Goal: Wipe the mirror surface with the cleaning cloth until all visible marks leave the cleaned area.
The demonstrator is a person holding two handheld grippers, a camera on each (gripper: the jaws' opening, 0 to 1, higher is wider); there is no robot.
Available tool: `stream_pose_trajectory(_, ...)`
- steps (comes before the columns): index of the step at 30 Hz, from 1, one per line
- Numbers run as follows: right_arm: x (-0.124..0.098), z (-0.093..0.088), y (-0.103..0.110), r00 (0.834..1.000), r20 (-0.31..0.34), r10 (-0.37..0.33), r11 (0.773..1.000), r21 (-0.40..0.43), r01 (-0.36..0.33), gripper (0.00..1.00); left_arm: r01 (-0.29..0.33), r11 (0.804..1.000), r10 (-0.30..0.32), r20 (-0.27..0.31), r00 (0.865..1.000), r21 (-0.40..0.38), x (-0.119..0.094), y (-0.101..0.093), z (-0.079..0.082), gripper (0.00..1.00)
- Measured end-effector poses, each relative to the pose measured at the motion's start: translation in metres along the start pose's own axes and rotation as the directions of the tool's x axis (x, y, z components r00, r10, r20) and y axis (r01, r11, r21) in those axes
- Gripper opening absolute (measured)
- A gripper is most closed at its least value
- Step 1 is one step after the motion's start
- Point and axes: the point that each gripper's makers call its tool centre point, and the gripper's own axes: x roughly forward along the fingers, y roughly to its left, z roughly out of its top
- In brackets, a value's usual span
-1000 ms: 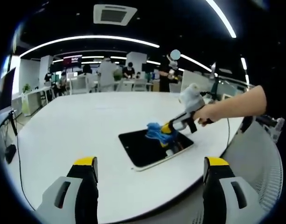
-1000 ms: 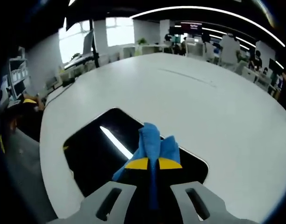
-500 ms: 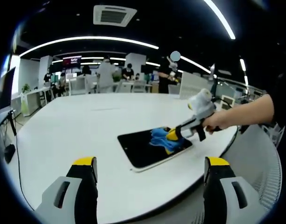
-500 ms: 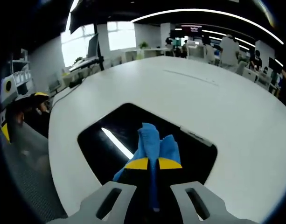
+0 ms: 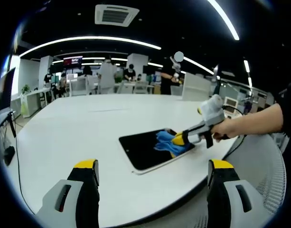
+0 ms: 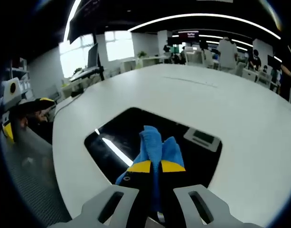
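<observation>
A dark rectangular mirror (image 5: 144, 153) lies flat on the white table (image 5: 79, 133), near its front edge. A crumpled blue cloth (image 5: 165, 141) rests on the mirror's right part. My right gripper (image 5: 179, 139), held by a hand (image 5: 226, 128), comes in from the right, shut on the cloth and pressing it down. In the right gripper view the cloth (image 6: 157, 142) sticks out between the yellow-tipped jaws of the right gripper (image 6: 155, 167) over the mirror (image 6: 121, 130). My left gripper (image 5: 153, 165) hangs open above the near table edge, apart from the mirror, nothing in it.
A ceiling light reflects as a bright streak (image 6: 116, 151) in the mirror. A grey mesh chair (image 5: 261, 171) stands at the table's right edge. A cable (image 5: 16, 142) runs along the left edge. Desks and people (image 5: 107, 76) are far behind the table.
The right gripper has dragged the cloth across the mirror toward its right end, and the hand has drawn back to the right. The left gripper has stayed still.
</observation>
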Motion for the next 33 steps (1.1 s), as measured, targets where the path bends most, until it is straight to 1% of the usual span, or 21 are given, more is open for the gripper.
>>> stream_pose_trajectory(3, -0.002, -0.001, 0.000, 1.000, 0.007, -0.006, 1.000, 0.010, 0.005, 0.00, 0.001, 1.000, -0.001, -0.001, 1.000, 0.001, -0.001, 0.000, -0.001, 0.95)
stream_pose_trajectory(4, -0.002, -0.001, 0.001, 1.000, 0.004, -0.007, 1.000, 0.003, 0.006, 0.00, 0.001, 1.000, -0.001, 0.000, 1.000, 0.002, -0.001, 0.000, -0.001, 0.95)
stream_pose_trajectory(6, -0.004, -0.002, 0.004, 1.000, -0.010, -0.012, 0.999, -0.037, 0.011, 0.00, 0.004, 1.000, -0.004, -0.001, 1.000, 0.003, -0.001, 0.000, -0.001, 0.95)
stream_pose_trajectory(8, -0.005, -0.003, 0.006, 1.000, -0.013, -0.016, 0.999, -0.043, 0.015, 0.00, 0.003, 1.000, -0.003, -0.001, 1.000, 0.009, -0.001, 0.001, 0.000, 0.96)
stream_pose_trajectory(23, -0.021, -0.014, 0.017, 1.000, 0.001, -0.020, 1.000, 0.000, 0.020, 0.00, 0.031, 0.999, -0.030, -0.017, 0.999, 0.029, -0.007, 0.003, -0.004, 0.97)
stream_pose_trajectory(31, -0.020, -0.013, 0.017, 1.000, -0.007, -0.026, 1.000, -0.015, 0.026, 0.00, 0.032, 0.999, -0.032, -0.011, 0.999, 0.028, -0.007, 0.003, -0.003, 0.97)
stream_pose_trajectory(33, -0.020, -0.013, 0.017, 1.000, -0.018, -0.025, 0.999, -0.027, 0.025, 0.00, 0.030, 0.999, -0.030, -0.007, 1.000, 0.026, -0.007, 0.004, -0.002, 0.97)
